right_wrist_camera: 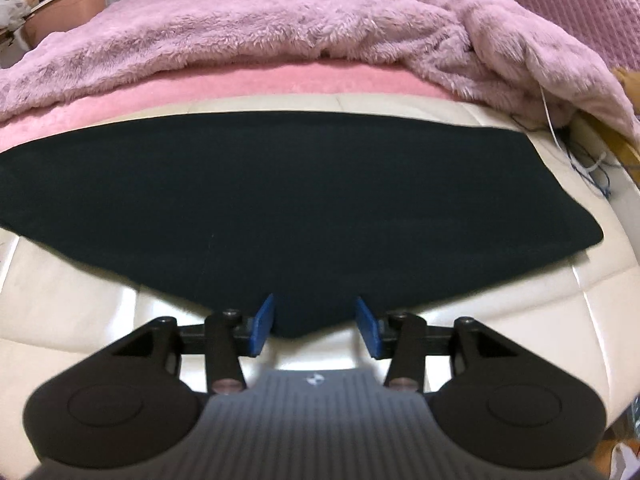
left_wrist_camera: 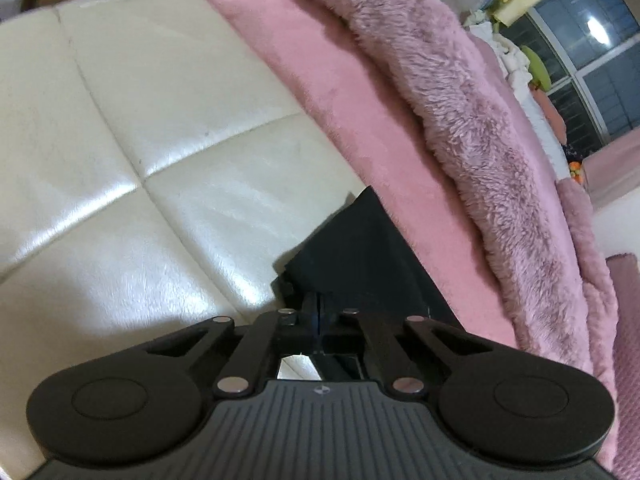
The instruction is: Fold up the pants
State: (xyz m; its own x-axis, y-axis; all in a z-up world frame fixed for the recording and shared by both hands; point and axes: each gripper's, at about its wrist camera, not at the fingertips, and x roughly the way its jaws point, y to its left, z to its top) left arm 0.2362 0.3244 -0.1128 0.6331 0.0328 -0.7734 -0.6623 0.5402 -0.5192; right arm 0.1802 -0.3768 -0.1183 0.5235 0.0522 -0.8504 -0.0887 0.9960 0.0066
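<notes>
Black pants (right_wrist_camera: pixel 280 200) lie spread flat on a cream quilted leather surface (left_wrist_camera: pixel 120 152), beside a pink plush blanket (right_wrist_camera: pixel 248 28). Right tongs (right_wrist_camera: pixel 316 322): blue pads (right_wrist_camera: pixel 264 322) stand apart, with a drooping point of the pants' near edge between them, unpinched. Left tongs (left_wrist_camera: pixel 318 312): closed tight over a dark corner of the pants (left_wrist_camera: pixel 360 248); whether cloth is actually pinched cannot be told.

pants (right_wrist_camera: pixel 280 184): showing as matt dark cloth | cushion (left_wrist_camera: pixel 140 128): gleaming as glossy quilted cream leather | blanket (right_wrist_camera: pixel 248 28): lying shaggy, pink plush | sheet (left_wrist_camera: pixel 304 72): looking soft, short-piled pink
</notes>
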